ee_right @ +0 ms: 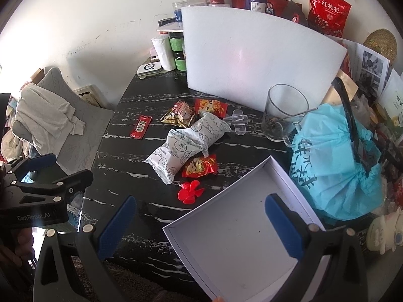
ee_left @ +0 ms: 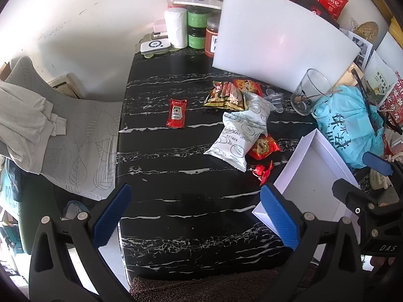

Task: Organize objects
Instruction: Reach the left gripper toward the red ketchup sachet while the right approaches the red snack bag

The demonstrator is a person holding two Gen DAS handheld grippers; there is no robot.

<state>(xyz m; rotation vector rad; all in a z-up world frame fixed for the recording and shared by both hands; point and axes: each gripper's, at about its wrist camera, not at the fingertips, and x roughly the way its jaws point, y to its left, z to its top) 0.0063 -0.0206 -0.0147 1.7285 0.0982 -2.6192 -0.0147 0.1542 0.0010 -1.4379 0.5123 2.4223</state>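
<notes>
Snacks lie loose on the black marbled table (ee_left: 176, 176): a red ketchup sachet (ee_left: 177, 113) (ee_right: 141, 126), two white packets (ee_left: 241, 130) (ee_right: 186, 143), gold and red packs (ee_left: 226, 94) (ee_right: 180, 113), another red pack (ee_right: 200, 167) and a red plastic propeller (ee_right: 190, 191). A shallow white box (ee_left: 314, 176) (ee_right: 239, 226) sits empty at the front right. My left gripper (ee_left: 195, 193) hovers open over the bare table near its front edge. My right gripper (ee_right: 201, 201) is open above the box's left corner. Neither holds anything.
A white foam board (ee_right: 252, 58) stands behind the snacks, with jars (ee_left: 199, 27) and a paper roll (ee_left: 176, 26) beside it. A glass mug (ee_right: 282, 113), a clear scoop (ee_right: 238, 123) and a blue plastic bag (ee_right: 335, 161) crowd the right. A grey cushioned chair (ee_left: 75, 130) is left of the table.
</notes>
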